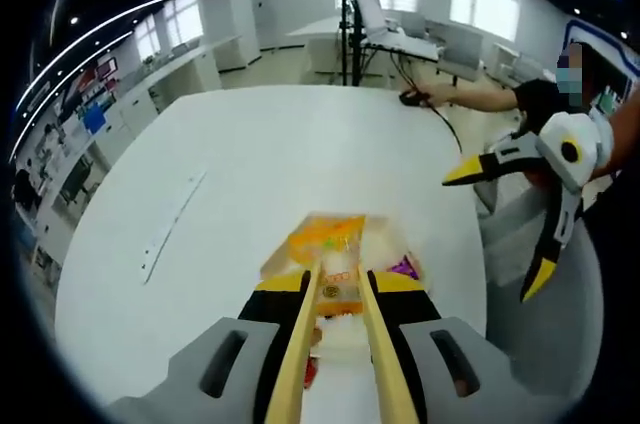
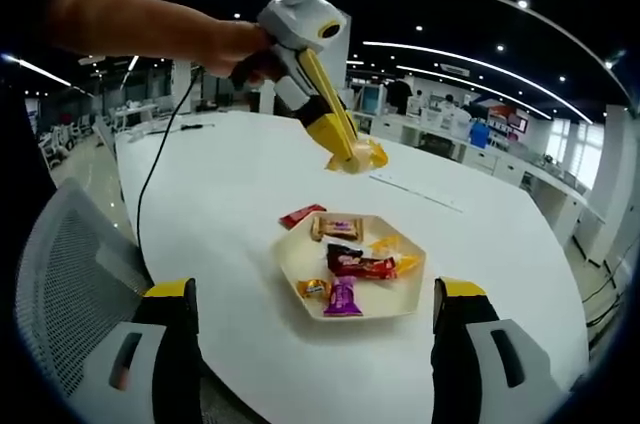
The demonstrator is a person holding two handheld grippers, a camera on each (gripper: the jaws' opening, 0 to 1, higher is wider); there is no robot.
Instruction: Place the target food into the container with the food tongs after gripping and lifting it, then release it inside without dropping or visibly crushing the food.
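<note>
My left gripper point(image 1: 343, 289) is shut on wooden food tongs point(image 1: 385, 364). At their tips the tongs pinch a yellow-orange snack packet point(image 1: 326, 237), held in the air. In the right gripper view the left gripper point(image 2: 335, 134) comes down from the top with the packet point(image 2: 362, 156), above and behind a cream hexagonal tray point(image 2: 295, 274). Several wrapped snacks lie in the tray. A purple one point(image 1: 404, 267) peeks out beside the tongs. My right gripper point(image 2: 315, 289) is open and holds nothing, near the tray's front. It also hangs off the table's right edge point(image 1: 490, 238).
A red packet point(image 2: 302, 215) lies on the white table point(image 2: 220, 204) just outside the tray. A black cable point(image 2: 150, 184) runs across the table, and a thin white strip point(image 1: 170, 224) lies on it. A person's hand point(image 1: 425, 97) rests at the far edge. A mesh chair point(image 2: 70, 284) stands close.
</note>
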